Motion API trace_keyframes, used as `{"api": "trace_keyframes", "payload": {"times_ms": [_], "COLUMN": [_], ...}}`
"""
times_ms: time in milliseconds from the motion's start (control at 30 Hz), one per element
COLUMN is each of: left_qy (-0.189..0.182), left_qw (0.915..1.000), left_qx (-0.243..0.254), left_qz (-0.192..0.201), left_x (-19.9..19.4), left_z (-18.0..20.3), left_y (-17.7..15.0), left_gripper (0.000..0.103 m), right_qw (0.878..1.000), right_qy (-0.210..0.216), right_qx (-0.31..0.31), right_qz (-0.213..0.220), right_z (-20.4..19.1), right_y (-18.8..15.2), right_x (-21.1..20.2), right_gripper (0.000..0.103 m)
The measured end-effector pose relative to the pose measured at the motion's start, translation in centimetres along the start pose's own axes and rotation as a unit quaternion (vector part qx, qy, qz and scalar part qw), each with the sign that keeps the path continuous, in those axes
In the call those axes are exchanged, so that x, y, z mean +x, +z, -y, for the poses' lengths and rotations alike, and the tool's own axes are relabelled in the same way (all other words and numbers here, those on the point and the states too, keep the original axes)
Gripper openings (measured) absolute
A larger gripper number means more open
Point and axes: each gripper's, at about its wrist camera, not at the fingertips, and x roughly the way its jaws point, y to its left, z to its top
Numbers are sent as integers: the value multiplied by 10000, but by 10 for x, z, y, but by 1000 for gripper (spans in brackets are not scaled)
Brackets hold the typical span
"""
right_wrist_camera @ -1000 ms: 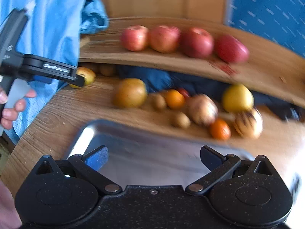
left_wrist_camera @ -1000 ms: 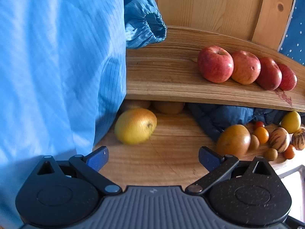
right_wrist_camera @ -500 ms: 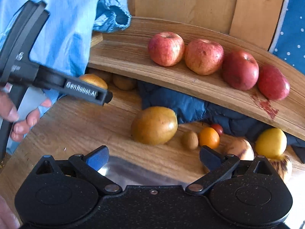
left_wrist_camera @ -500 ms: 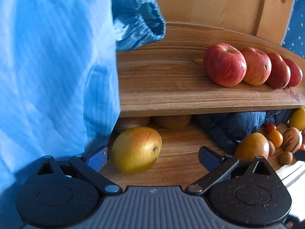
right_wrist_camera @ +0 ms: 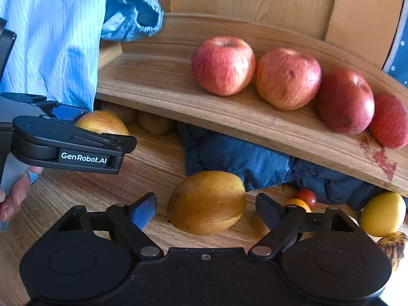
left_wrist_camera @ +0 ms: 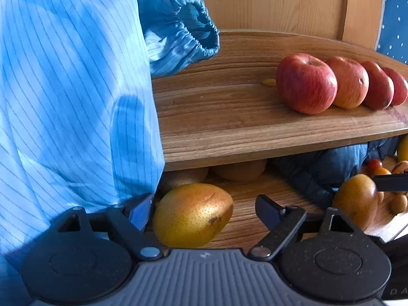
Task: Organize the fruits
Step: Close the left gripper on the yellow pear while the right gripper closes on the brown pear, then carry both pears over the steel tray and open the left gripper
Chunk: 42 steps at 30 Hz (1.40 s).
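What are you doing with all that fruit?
A person is sorting fruit with two hand-held grippers. The left gripper is open around a yellow pear on the table, not yet squeezing it. The right gripper is open too, lined up on a second pear. Four red apples already sit in a row on the wooden shelf.

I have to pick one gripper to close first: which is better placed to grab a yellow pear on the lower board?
Left. The left gripper is open with its pear deep between the fingers, one finger beside it. The right gripper is open too, but its pear lies mostly beyond the fingertips.
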Motion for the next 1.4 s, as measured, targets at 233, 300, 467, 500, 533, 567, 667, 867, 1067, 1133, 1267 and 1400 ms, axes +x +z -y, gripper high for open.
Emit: {"api": "trace_keyframes", "payload": {"times_ms": [233, 300, 467, 500, 533, 567, 667, 867, 1067, 1133, 1267, 1400], "left_qy": [314, 394, 442, 444, 443, 430, 331, 22, -230, -279, -388, -510], "left_qw": [9992, 9987, 9984, 9984, 9984, 9985, 9987, 9991, 9990, 9990, 9986, 9978], "left_qx": [45, 68, 26, 29, 32, 37, 33, 9, 107, 157, 274, 404], "left_qz": [-251, -306, -342, -339, -338, -340, -377, -432, -358, -322, -218, -134], "left_x": [17, 21, 29, 31, 31, 31, 32, 13, -5, -11, -22, -31], "left_z": [-2, -1, -1, 0, 0, 1, 1, 7, 25, 33, 49, 65], "left_y": [-5, -5, -8, -8, -8, -9, -9, -18, -28, -29, -28, -26], "left_gripper": [80, 78, 74, 74, 74, 73, 73, 73, 73, 73, 73, 73], "right_qw": [9999, 9999, 9998, 9998, 9998, 9998, 9998, 9997, 9988, 9984, 9976, 9957], "right_qy": [-67, -95, -126, -135, -145, -160, -149, -161, -180, -211, -284, -388], "right_qx": [-41, -50, -30, -26, -17, 0, 110, 206, 323, 333, 400, 557], "right_qz": [-66, -102, -140, -139, -135, -128, -79, 29, 335, 415, 497, 630], "right_z": [-5, -5, -7, -6, -6, -6, -4, -4, -1, 2, 6, 14], "right_y": [1, 0, 0, 0, 0, 1, -2, -10, -22, -26, -37, -53], "right_x": [8, 11, 15, 15, 15, 16, 15, 9, -13, -22, -39, -64], "right_gripper": [79, 78, 73, 73, 72, 71, 70, 69, 68, 68, 68, 68]}}
